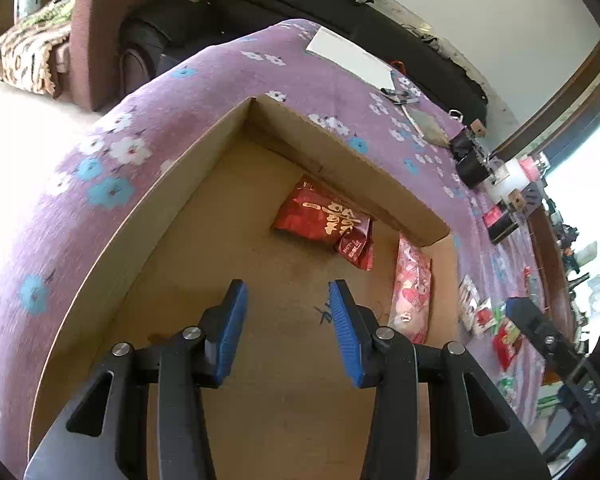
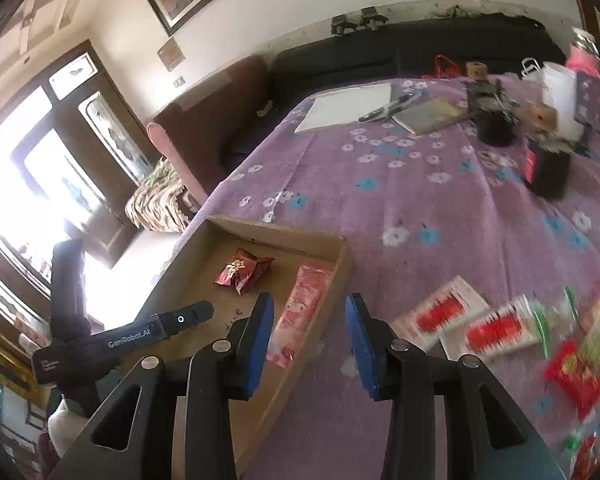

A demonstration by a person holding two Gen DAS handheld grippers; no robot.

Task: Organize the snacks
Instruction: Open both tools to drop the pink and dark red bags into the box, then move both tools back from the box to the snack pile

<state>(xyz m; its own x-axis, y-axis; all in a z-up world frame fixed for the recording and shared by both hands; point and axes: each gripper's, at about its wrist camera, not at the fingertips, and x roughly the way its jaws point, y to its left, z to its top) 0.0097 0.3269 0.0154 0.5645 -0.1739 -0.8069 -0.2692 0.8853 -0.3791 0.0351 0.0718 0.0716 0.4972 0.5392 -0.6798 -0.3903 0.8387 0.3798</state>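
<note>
Left claw [image 1: 288, 292]: blue-padded jaws parted, nothing between them, released. It points steeply down into the shallow brown cardboard box [image 1: 180, 184], hanging over the bare box floor, tips clear of it.

Red foil snack packet with gold lettering [image 1: 326, 222]: lies flat on the box floor ahead of the left claw, slightly right of its centreline, close to the far box wall. Long axis runs roughly across the claw's pointing line, tilted down to the right in the left wrist view.

Pink printed snack pouch [image 1: 412, 292]: flat on the box floor just right of the left claw's right finger, hard along the right box wall. Long axis runs about parallel to that wall and to the claw's pointing direction.

Right claw [image 2: 310, 300]: jaws also parted and empty, released. Angled down, straddling the box's right wall – left finger over the pink pouch [image 2: 302, 312], right finger over the purple floral cloth on the worktop [image 2: 440, 200]. Red packet [image 2: 242, 270] is ahead-left of it, inside the box [image 2: 342, 264].

Loose snacks still outside the box: white-and-red flat packets [image 2: 452, 312] just right of the right claw, red and green ones farther right, blurred.

Left claw body shows at the right claw's left, over the box.
</note>
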